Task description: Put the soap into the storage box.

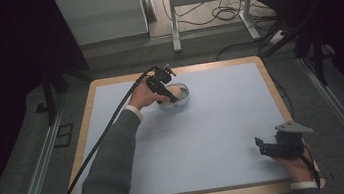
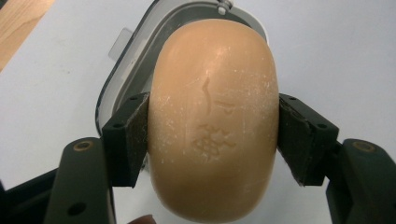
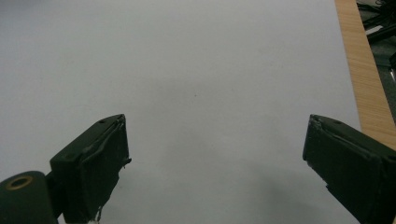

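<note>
From above, a pale blue mat [image 1: 213, 121] covers a square table with a light wood rim [image 1: 271, 81]. A person's left forearm in a grey knitted sleeve [image 1: 113, 160] reaches toward the far middle of the mat. There the left gripper [image 1: 168, 93] holds a small tan lump over a shallow silvery dish [image 1: 182, 95]. At this distance the lump is little more than a blob, and whether it touches the dish is hard to judge. A black cable [image 1: 100, 141] trails from this gripper back along the arm.

The left gripper view brings the lump close. It is a bar of soap [image 2: 212, 126], smooth, rounded and oval, tan in colour, with a faint stamped mark, fine scratches and a pale dusty film on its face. The two black jaws pinch it on its two long sides, their flat pads [image 2: 135, 135] pressed against it. Behind the soap sits the dish [image 2: 135, 60], with a pale rounded rim and a darker hollow inside; the soap hides most of that hollow.

At the near right corner of the table, the right gripper [image 1: 262, 146] rests in the person's hand, a grey three-cornered plate on top. The right gripper view shows its jaws [image 3: 215, 168] spread wide apart with nothing between them, bare matte mat beneath and a strip of wood edge [image 3: 362, 84] on the right.
</note>
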Action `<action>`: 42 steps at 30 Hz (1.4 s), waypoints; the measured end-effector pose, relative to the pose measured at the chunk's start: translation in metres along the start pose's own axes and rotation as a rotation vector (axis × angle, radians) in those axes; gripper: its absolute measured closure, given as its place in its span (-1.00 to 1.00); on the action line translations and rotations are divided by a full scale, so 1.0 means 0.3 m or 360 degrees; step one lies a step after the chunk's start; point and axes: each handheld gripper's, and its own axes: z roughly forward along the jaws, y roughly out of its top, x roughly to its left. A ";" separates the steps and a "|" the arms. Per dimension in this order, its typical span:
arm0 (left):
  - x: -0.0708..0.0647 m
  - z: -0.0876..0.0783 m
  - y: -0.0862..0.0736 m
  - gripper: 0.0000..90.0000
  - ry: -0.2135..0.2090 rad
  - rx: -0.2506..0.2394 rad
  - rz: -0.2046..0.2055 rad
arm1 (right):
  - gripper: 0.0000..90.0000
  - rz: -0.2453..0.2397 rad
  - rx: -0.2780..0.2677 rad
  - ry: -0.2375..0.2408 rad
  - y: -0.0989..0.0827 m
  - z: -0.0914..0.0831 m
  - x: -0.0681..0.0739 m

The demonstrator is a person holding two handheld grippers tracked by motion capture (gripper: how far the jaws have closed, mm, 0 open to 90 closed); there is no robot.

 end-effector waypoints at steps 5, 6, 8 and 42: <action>0.004 0.024 0.018 -0.28 -0.0001 0.0035 -0.0008 | -0.85 0.0005 0.0001 -0.0004 -0.002 -0.001 -0.005; 0.005 0.028 0.020 -0.28 -0.0009 0.0036 -0.0005 | -0.85 0.0006 0.0002 -0.0006 -0.002 -0.002 -0.005; 0.010 0.033 0.021 -0.28 -0.0006 0.0038 -0.0005 | -0.85 0.0008 0.0000 -0.0010 -0.002 -0.003 -0.005; -0.093 -0.111 -0.144 -0.44 0.0044 -0.0247 0.0028 | -0.85 0.0000 0.0015 -0.0005 -0.005 0.000 0.001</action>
